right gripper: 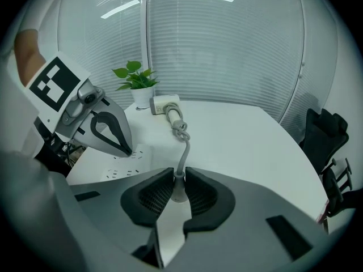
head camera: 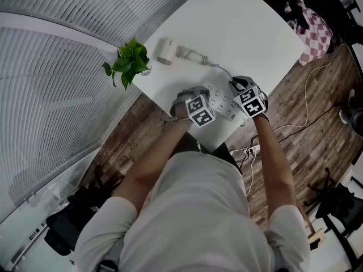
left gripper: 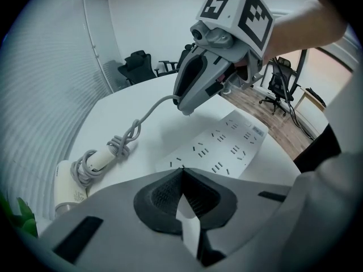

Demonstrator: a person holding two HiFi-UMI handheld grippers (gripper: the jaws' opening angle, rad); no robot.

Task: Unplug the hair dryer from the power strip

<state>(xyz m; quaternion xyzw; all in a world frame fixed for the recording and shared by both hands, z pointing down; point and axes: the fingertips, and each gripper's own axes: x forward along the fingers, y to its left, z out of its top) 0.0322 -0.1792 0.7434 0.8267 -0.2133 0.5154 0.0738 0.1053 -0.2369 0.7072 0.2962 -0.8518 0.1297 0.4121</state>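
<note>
A white hair dryer (head camera: 166, 51) lies at the table's far left with its grey cord (right gripper: 182, 146) knotted beside it. My right gripper (right gripper: 177, 177) is shut on the cord's plug (right gripper: 177, 188). In the left gripper view the right gripper (left gripper: 182, 107) hangs above the white power strip (left gripper: 227, 143), with the plug clear of the sockets. My left gripper (left gripper: 181, 171) is shut with nothing between its jaws. In the right gripper view the left gripper (right gripper: 126, 151) has its tip resting on the strip (right gripper: 122, 166). In the head view both grippers (head camera: 201, 92) (head camera: 233, 85) are over the strip (head camera: 227, 103).
A small potted plant (head camera: 129, 62) stands at the table's left corner by the blinds. The strip lies close to the near table edge. Office chairs (right gripper: 323, 140) stand beyond the far side. Cables (head camera: 306, 95) trail over the wooden floor at the right.
</note>
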